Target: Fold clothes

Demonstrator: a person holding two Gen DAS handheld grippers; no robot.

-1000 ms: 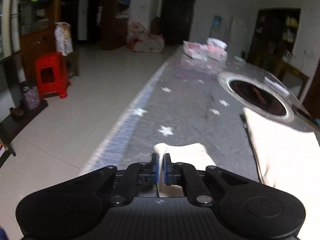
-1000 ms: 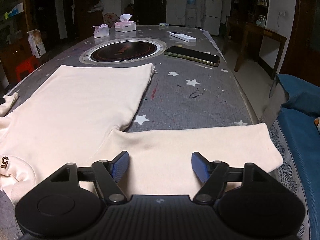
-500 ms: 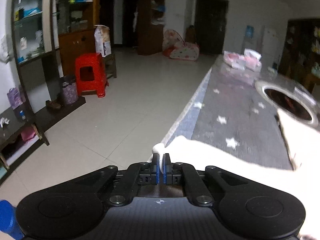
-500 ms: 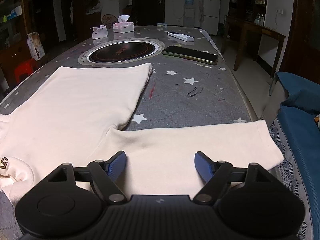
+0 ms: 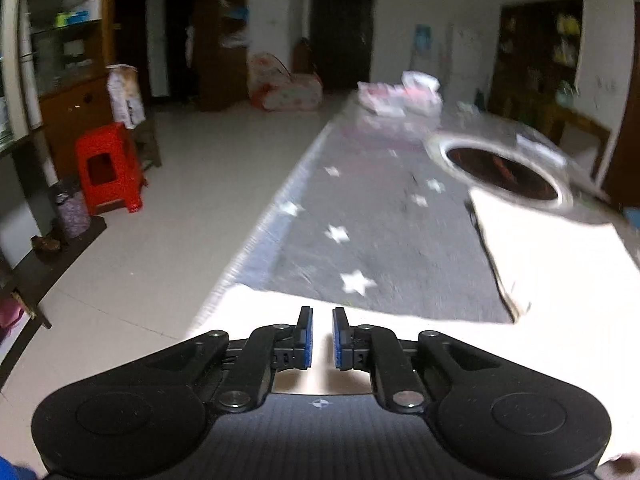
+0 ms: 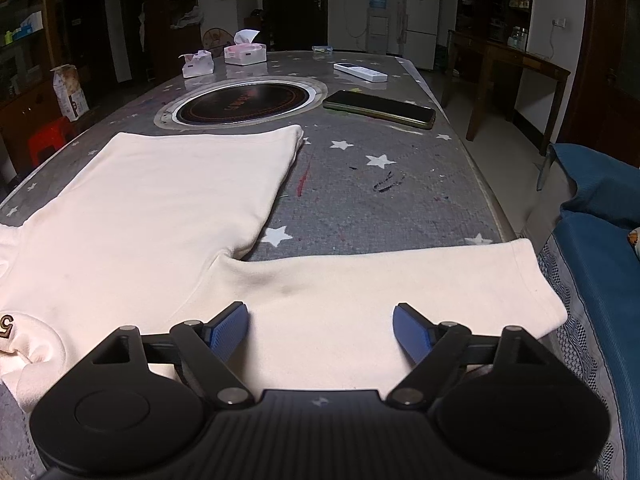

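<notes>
Your left fingers (image 5: 305,332) are opening, narrowly apart, letting the sleeve (image 5: 400,332) lie flat; your right gripper (image 6: 321,330), opening wide, straddles the lower-frame sleeve, ready to fold.

shirt (image 6: 152,216) spread on table (image 6: 400,200), round cooktop (image 6: 244,104) behind it, phone (image 6: 380,109) right of cooktop, tissue boxes (image 6: 244,53) farther back

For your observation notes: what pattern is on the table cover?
White stars on grey, on the table cover; clearest in the right wrist view.
</notes>
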